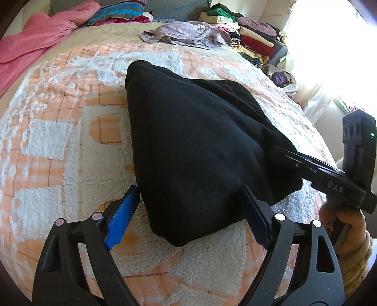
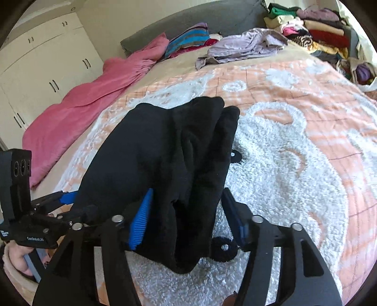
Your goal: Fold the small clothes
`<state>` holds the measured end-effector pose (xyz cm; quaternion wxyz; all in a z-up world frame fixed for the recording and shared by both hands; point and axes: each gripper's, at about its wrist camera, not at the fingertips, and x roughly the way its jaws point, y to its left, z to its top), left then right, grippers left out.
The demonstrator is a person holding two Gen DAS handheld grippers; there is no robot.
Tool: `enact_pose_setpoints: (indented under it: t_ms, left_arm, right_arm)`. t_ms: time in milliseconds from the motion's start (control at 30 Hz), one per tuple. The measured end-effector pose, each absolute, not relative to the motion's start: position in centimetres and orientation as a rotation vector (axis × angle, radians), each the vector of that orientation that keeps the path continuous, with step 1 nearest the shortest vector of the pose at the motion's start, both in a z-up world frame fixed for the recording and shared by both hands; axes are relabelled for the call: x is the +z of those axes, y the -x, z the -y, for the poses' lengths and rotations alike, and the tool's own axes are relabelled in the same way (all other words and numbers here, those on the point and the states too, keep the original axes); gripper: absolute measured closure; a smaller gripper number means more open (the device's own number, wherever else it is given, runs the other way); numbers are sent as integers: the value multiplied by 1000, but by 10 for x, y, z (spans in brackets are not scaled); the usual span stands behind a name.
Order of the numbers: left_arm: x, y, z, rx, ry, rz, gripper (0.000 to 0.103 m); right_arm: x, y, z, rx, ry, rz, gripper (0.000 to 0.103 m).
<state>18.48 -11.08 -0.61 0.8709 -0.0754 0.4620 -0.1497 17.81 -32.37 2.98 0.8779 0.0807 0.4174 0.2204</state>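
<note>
A black garment (image 1: pixel 200 146) lies bunched and partly folded on the peach and white bedspread (image 1: pixel 59 131). My left gripper (image 1: pixel 188 204) is open, its blue pads on either side of the garment's near corner. My right gripper (image 2: pixel 186 211) is also open around the garment's near folded edge (image 2: pixel 179 169), with thick folds lying between its fingers. In the left wrist view the right gripper reaches in from the right and its fingertips are hidden under the cloth. The left gripper shows at the left of the right wrist view (image 2: pixel 66 197).
A pink blanket (image 1: pixel 30 44) lies along the bed's left side. A crumpled lilac garment (image 1: pixel 186 33) and a striped pillow (image 1: pixel 122 11) lie at the head. Stacks of folded clothes (image 1: pixel 249 30) stand at the far right. White wardrobes (image 2: pixel 40 66) stand left of the bed.
</note>
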Motion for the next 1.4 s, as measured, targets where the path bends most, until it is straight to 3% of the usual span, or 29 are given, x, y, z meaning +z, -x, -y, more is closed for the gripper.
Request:
enact_pose_setpoints:
  t_ms: [233,433,533,933,1400]
  left_arm:
    - [8,-179,107,-313,177,-925,24]
    - [24,-172,103,-310,179,-888,20]
    - [30,-167,101,-304,169,-870,12]
    - [56,-143,81,-299,173,-784,10]
    - [52,-97,65,-272,98,-750,10]
  right_arm:
    - [45,-167,324,411,-117,-817,24]
    - [61,-156,321,364,-60,-752,18]
    - [71,-149,320,330,-41,-710,8]
    - [108,-107,312,293,-15,-572,5]
    - [104,-49,287,250,10,-506,5]
